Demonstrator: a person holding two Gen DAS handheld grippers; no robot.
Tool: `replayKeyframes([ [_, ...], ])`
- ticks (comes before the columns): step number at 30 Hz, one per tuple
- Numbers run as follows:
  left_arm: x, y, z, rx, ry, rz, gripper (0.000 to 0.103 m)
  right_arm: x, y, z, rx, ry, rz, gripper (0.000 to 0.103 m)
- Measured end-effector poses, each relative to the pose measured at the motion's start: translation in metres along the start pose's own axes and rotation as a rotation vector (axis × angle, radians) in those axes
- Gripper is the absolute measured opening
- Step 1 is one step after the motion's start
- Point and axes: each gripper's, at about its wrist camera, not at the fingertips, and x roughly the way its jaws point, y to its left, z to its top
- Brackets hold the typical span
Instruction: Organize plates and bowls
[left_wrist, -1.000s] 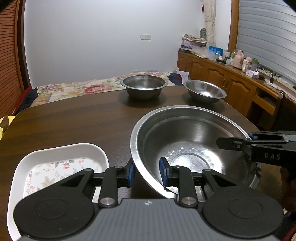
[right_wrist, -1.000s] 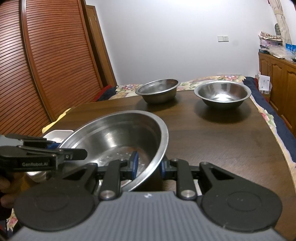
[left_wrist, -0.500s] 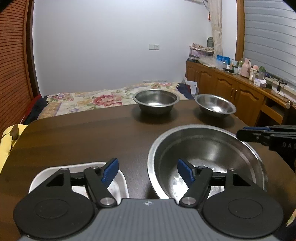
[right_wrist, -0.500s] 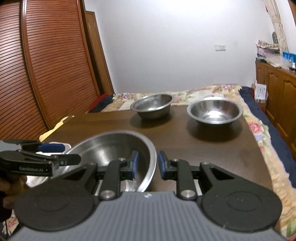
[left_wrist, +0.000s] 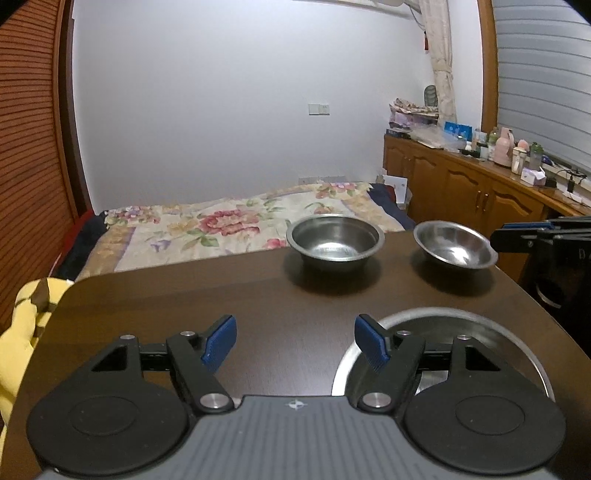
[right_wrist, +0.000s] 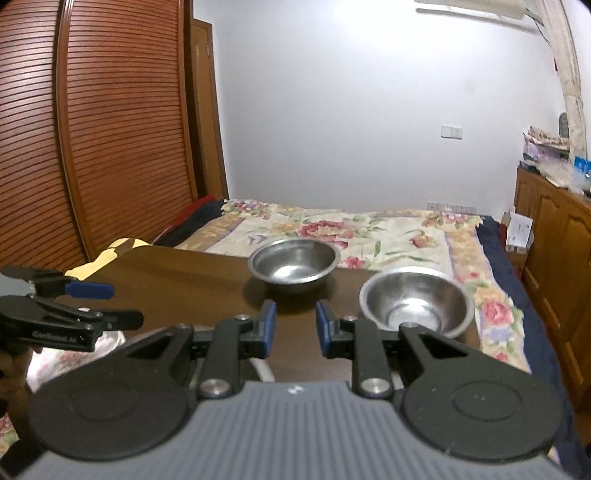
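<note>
A large steel bowl (left_wrist: 461, 328) rests on the dark wooden table (left_wrist: 184, 295) at the lower right, partly hidden by my left gripper's body. My left gripper (left_wrist: 295, 339) hangs above the table, open wide, with only bare wood between its blue pads. My right gripper (right_wrist: 295, 328) is raised, its jaws narrowly apart with nothing between them. Two smaller steel bowls stand at the far edge, a deeper bowl (left_wrist: 334, 240) on the left and a rounder bowl (left_wrist: 454, 249) on the right. A white floral plate (right_wrist: 81, 354) shows below the left gripper (right_wrist: 118, 304).
Past the table's far edge lies a bed with a floral cover (left_wrist: 207, 229). Wooden cabinets (left_wrist: 461, 188) with bottles on top line the right wall. Slatted wooden doors (right_wrist: 110, 129) stand at the left. A yellow cloth (left_wrist: 22, 325) lies beside the table's left corner.
My left jaws opened off the large bowl's rim. My right gripper came off the opposite rim. Both grippers rose and tilted up, and the bowl now sits on the table.
</note>
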Motion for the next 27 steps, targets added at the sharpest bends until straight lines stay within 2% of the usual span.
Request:
replayKeyframes([
  [7, 0.014, 0.000, 0.021, 0.019, 0.001, 0.012, 0.073, 0.014, -0.014, 0.022, -0.003, 0.003, 0.013, 0.026],
  [14, 0.035, 0.005, 0.038, 0.032, 0.006, 0.010, 0.073, 0.042, -0.028, 0.038, 0.030, 0.036, 0.038, 0.030],
  [18, 0.058, 0.013, 0.045, 0.019, 0.037, -0.003, 0.073, 0.068, -0.030, 0.041, 0.029, 0.075, 0.046, 0.032],
  [27, 0.087, 0.030, 0.070, 0.025, 0.025, 0.001, 0.073, 0.124, -0.040, 0.047, 0.053, 0.166, 0.062, 0.032],
])
